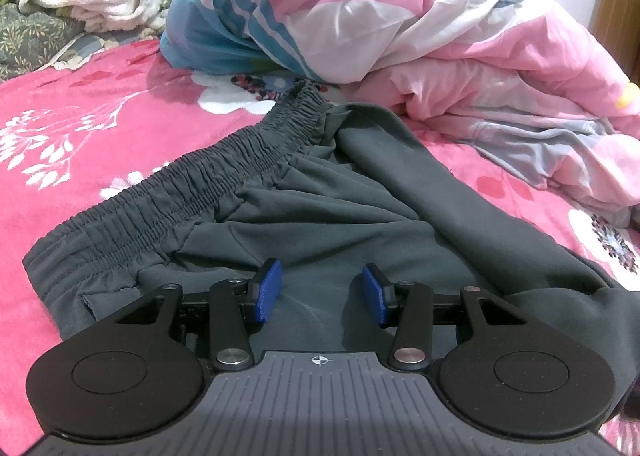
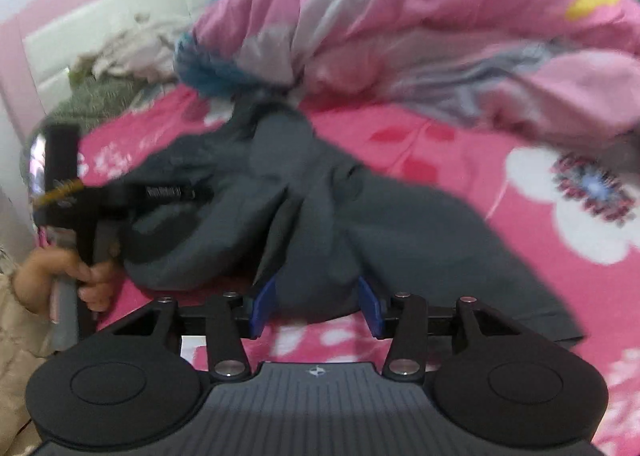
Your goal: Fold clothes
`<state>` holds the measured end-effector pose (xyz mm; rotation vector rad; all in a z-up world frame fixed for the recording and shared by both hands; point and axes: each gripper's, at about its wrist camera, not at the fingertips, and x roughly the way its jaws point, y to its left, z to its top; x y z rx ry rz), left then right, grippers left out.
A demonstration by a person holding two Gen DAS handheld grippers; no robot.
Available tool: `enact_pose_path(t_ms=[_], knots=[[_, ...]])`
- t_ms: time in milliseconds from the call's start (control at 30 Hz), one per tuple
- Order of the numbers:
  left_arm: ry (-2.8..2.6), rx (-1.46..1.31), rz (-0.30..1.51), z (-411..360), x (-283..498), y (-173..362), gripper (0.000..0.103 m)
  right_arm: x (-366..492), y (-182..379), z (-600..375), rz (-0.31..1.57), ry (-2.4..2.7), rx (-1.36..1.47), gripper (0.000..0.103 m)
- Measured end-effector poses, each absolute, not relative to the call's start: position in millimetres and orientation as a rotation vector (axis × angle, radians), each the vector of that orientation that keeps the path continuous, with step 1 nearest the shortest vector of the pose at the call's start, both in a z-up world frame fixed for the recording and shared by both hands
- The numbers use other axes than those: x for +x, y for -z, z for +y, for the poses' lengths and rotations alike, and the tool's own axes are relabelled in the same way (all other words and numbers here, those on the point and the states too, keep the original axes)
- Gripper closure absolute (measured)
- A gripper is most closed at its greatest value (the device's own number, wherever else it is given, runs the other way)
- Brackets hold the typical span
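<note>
The grey trousers (image 1: 320, 208) are lying half folded on the pink flowered bed (image 1: 80, 128), their gathered waistband (image 1: 208, 184) running from about 8 o'clock up toward 12 o'clock in the left wrist view, with one leg doubled back over the seat toward 4 o'clock. The fold looks to be in its middle stage: a leg is brought over, and the cloth is sitting bunched rather than flat. The left gripper (image 1: 320, 296) is hovering just over the seat of the trousers with its fingers (image 1: 267, 296) standing about half open and nothing pinched between them. The right gripper (image 2: 316, 306) is also standing about half open; a hump of the trouser cloth is lying between its fingers (image 2: 262, 308) at 12 o'clock, though the blur makes it hard to say whether the pads are touching it. A hand (image 2: 86, 276) is gripping the other tool's handle at 9 o'clock. Next, the job probably calls for smoothing the bunched leg and taking fresh hold at an edge. A pink quilt (image 1: 460, 16) is heaped behind.
</note>
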<state>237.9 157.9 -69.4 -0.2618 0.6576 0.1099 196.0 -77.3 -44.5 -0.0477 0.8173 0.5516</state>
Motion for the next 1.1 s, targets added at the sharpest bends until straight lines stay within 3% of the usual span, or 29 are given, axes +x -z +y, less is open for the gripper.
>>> enact_pose_path(t_ms=[100, 133, 167, 633, 967, 1100], knots=[[-0.107, -0.267, 0.658, 159, 238, 70, 0.058, 210, 62, -72, 0.860, -0.501, -0.018, 0.059], [-0.106, -0.267, 0.658, 159, 238, 70, 0.058, 211, 64, -73, 0.861, -0.491, 0.004, 0.075], [-0.105, -0.266, 0.658, 159, 238, 70, 0.058, 211, 62, -76, 0.861, -0.483, 0.014, 0.099], [-0.110, -0.245, 0.658, 157, 239, 70, 0.058, 243, -51, -107, 0.610, -0.329, -0.093, 0.100], [-0.097, -0.289, 0.668, 166, 241, 69, 0.058, 264, -47, -87, 0.611, -0.308, -0.123, 0.100], [-0.091, -0.298, 0.668, 168, 241, 69, 0.058, 266, -32, -104, 0.698, -0.292, -0.095, 0.100]])
